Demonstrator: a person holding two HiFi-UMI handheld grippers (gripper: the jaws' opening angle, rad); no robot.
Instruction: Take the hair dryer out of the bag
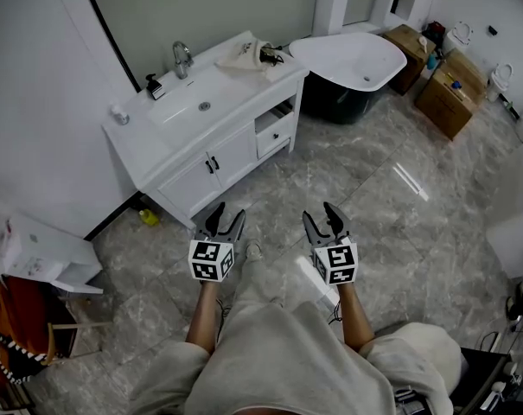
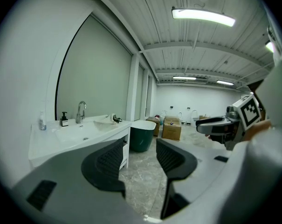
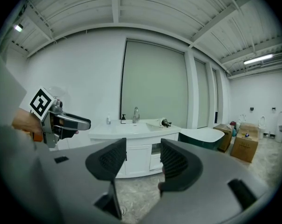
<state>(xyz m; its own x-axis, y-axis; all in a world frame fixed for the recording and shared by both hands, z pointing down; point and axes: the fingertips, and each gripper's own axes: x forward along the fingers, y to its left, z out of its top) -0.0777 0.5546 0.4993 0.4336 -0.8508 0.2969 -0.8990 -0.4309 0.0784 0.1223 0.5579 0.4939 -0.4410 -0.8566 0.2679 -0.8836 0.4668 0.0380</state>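
A cream cloth bag (image 1: 248, 53) lies on the right end of the white vanity counter (image 1: 179, 132), with the dark end of the hair dryer (image 1: 272, 57) sticking out of its mouth. Both grippers hover over the floor, well short of the vanity. My left gripper (image 1: 229, 214) is open and empty, and so is my right gripper (image 1: 319, 214). In the left gripper view the bag (image 2: 107, 119) is far beyond the open jaws (image 2: 138, 160). The right gripper view shows the bag (image 3: 160, 122) and dryer (image 3: 167, 123) far past the parted jaws (image 3: 143, 160).
The vanity carries a sink with a chrome faucet (image 1: 182, 57) and a soap bottle (image 1: 154, 86). A dark bathtub (image 1: 352, 63) stands right of it, with cardboard boxes (image 1: 451, 93) beyond. Grey marble floor lies between me and the vanity. A white shelf (image 1: 45, 253) is at left.
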